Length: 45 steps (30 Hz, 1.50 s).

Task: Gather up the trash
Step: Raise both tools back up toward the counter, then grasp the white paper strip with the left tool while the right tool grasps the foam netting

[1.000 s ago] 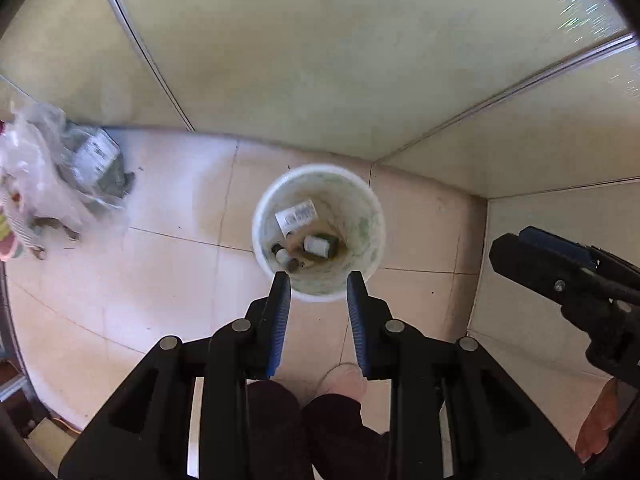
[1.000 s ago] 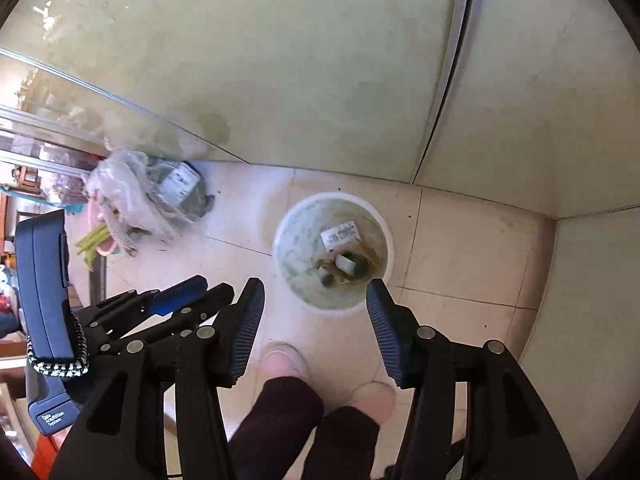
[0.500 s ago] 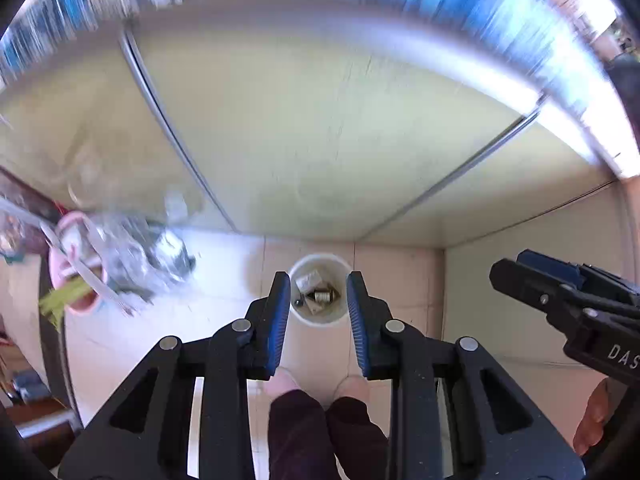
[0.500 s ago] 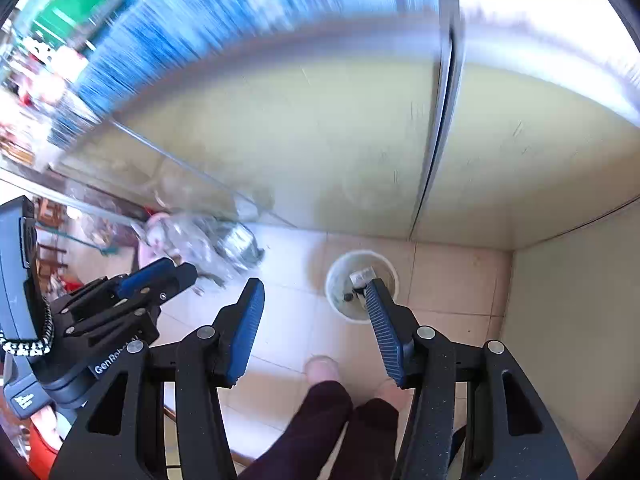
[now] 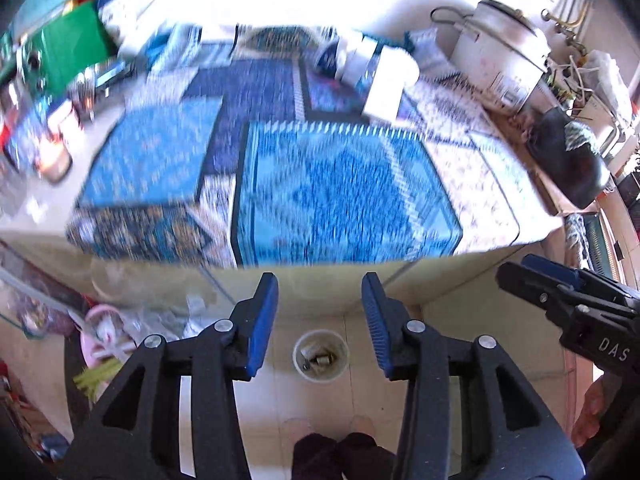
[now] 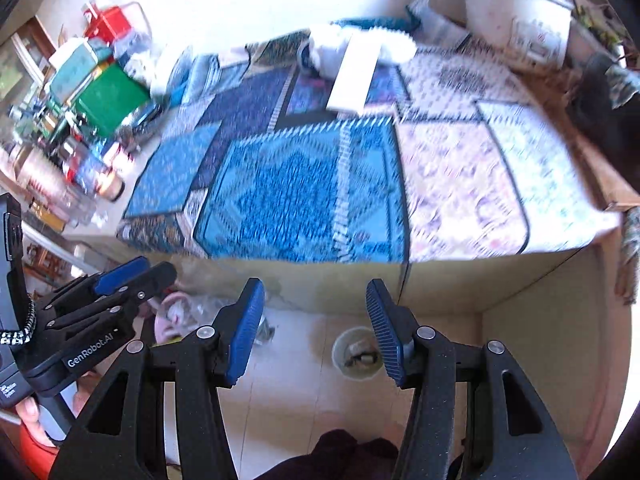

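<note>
A white trash bin [image 5: 320, 356] stands on the tiled floor far below, with several bits of rubbish in it. The bin [image 6: 357, 356] also shows in the right wrist view, partly behind a finger. My left gripper [image 5: 319, 292] hangs high above it, jaws opening, nothing between them. My right gripper [image 6: 314, 298] is open and empty too. Each gripper shows at the side of the other's view: the right gripper [image 5: 516, 272], the left gripper [image 6: 160, 270]. A countertop with blue patterned mats [image 5: 340, 192] fills the upper part of both views, blurred.
On the counter stand a white rice cooker [image 5: 504, 56], a white box [image 5: 388, 80], a dark bag [image 5: 568, 160] and a green box [image 5: 76, 52] among clutter. A clear plastic bag and pink tub [image 5: 108, 328] lie on the floor at left. My feet [image 5: 332, 428] are below.
Both grippers have risen a long way from just above the bin to counter height, and the bin has shrunk in view. The counter top has come into view. The left jaws have widened.
</note>
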### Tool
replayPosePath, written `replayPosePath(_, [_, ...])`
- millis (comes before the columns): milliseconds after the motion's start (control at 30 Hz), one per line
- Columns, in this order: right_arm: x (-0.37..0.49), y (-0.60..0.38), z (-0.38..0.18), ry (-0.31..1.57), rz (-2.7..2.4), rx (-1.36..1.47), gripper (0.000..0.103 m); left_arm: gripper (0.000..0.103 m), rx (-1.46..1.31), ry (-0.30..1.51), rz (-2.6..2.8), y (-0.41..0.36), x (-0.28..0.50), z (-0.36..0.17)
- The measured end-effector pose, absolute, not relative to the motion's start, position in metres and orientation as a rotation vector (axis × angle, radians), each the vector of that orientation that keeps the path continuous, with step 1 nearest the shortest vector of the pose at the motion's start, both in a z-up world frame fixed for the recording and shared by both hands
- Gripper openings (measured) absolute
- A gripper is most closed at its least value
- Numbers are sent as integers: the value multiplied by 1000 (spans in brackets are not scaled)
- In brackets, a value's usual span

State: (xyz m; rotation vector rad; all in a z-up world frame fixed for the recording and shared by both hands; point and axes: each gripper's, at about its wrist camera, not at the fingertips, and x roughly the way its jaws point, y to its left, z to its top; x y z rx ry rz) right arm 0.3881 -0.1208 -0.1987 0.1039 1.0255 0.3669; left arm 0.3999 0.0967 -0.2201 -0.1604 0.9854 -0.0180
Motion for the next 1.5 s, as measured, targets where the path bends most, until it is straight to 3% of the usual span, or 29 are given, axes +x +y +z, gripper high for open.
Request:
replayPosePath(333, [419,-157,-145,920,260,166,51,58,-133,893,-56,93,448,-161])
replayPosePath(633, [500,-189,-137,911,324,152,55,58,-174,888,-22,60,538,-152])
replayPosePath(1133, [647,-256,-145,972,403,105,55,58,-172,1027,25,0,711,-193])
replayPosePath(1500, [697,-254,-175,1054,420,101,55,58,-92,1135,15,-14,778,-238])
